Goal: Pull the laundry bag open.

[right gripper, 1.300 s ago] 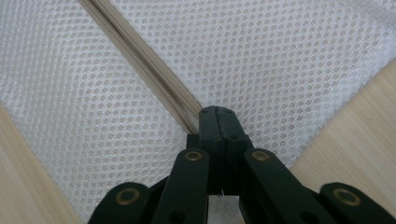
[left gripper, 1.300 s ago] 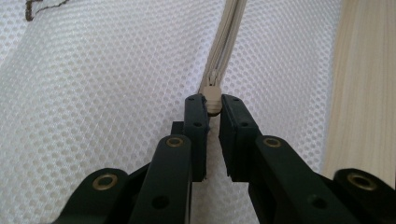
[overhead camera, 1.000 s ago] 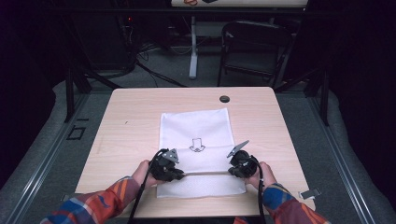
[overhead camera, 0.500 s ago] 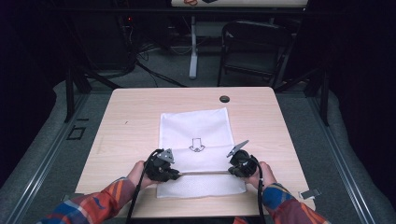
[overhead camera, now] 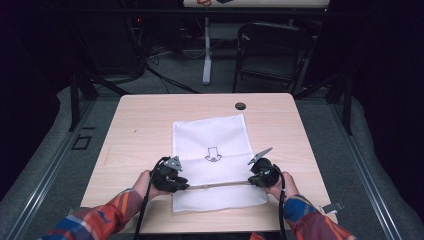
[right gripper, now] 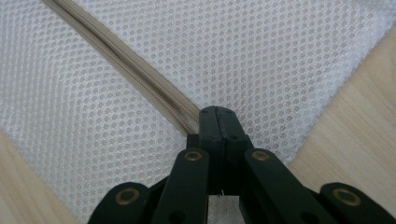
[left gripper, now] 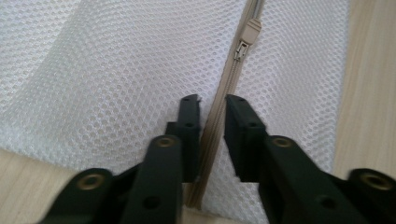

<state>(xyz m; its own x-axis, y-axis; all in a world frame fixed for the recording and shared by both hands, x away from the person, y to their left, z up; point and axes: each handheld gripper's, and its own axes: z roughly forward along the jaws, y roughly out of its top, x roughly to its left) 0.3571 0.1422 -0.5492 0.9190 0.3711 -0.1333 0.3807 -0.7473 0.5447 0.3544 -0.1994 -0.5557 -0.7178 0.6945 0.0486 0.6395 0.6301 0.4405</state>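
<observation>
Nearest to me, my left gripper (left gripper: 212, 105) stands with its jaws a little apart on both sides of the beige zipper (left gripper: 219, 121) of the white mesh bag (overhead camera: 212, 160); the jaws have just been opening and the pads do not press on the zipper, while the zipper slider (left gripper: 246, 39) lies a bit further along the line. My right gripper (right gripper: 218, 114) has its jaws fully closed, pinching the mesh bag at the other end of the zipper, near the bag's right edge. The bag lies flat on the wooden table (overhead camera: 145, 120), with a small arrow mark (overhead camera: 213, 154) printed on its middle and a dark round cap (overhead camera: 240, 105) near the table's far edge
</observation>
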